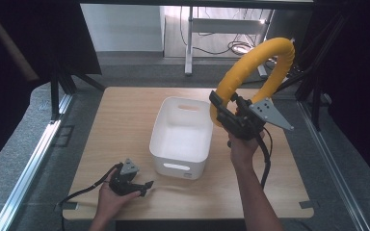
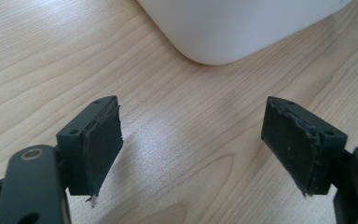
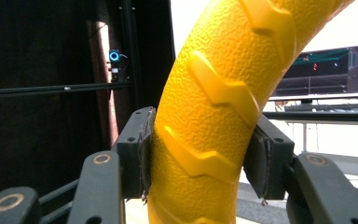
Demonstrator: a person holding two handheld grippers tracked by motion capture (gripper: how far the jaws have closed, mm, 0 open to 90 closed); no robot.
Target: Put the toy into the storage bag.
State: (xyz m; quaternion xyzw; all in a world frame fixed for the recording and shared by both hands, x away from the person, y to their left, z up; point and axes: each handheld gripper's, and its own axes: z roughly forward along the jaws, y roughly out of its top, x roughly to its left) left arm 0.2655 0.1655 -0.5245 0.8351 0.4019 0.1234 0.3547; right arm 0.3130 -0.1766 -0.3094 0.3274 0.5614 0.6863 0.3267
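Yellow ring (image 1: 265, 62) is clamped in the right tool (image 1: 226, 113), upper right.
White bin (image 1: 180, 137) at centre is seen empty; left tool (image 1: 142, 187) is held open at lower left.

Yellow ring (image 1: 262, 60): thick, pebbled texture with raised chevron ridges, stood upright in air above the surface's right half, just right of the white bin (image 1: 181, 137). Bin open-topped, rounded corners, slot handles, sat mid-surface.
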